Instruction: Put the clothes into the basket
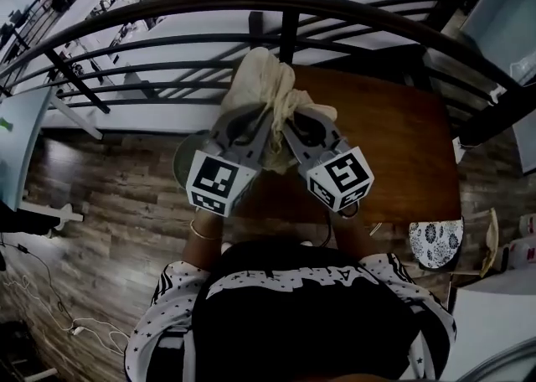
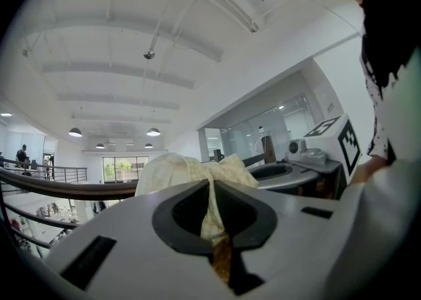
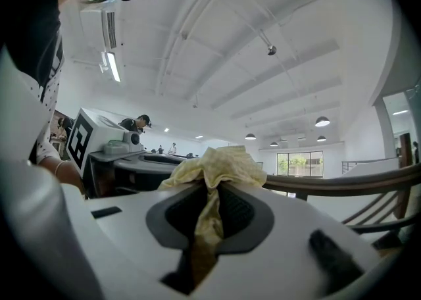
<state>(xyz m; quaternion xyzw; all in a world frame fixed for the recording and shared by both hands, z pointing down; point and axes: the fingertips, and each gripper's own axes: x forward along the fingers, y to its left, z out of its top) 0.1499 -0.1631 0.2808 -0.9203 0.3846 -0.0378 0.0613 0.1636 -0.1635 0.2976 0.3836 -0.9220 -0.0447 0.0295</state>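
Note:
A pale yellow garment [image 1: 261, 80] hangs bunched between both grippers, lifted over the far edge of a brown wooden table [image 1: 402, 154]. My left gripper [image 1: 261, 119] is shut on one fold of the cloth [image 2: 191, 170], which runs down between its dark pads [image 2: 187, 216]. My right gripper [image 1: 289, 121] is shut on another fold [image 3: 220, 164], pinched between its pads [image 3: 240, 216]. The two grippers sit close together, side by side and pointing level. A round grey-green rim [image 1: 181, 162], possibly the basket, peeks out below the left gripper; most of it is hidden.
A dark curved metal railing [image 1: 285, 3] runs right behind the garment, with an open drop to a lower floor beyond. Wood flooring [image 1: 100, 196] lies to the left with cables on it. A patterned round item [image 1: 435, 242] sits at the table's right corner.

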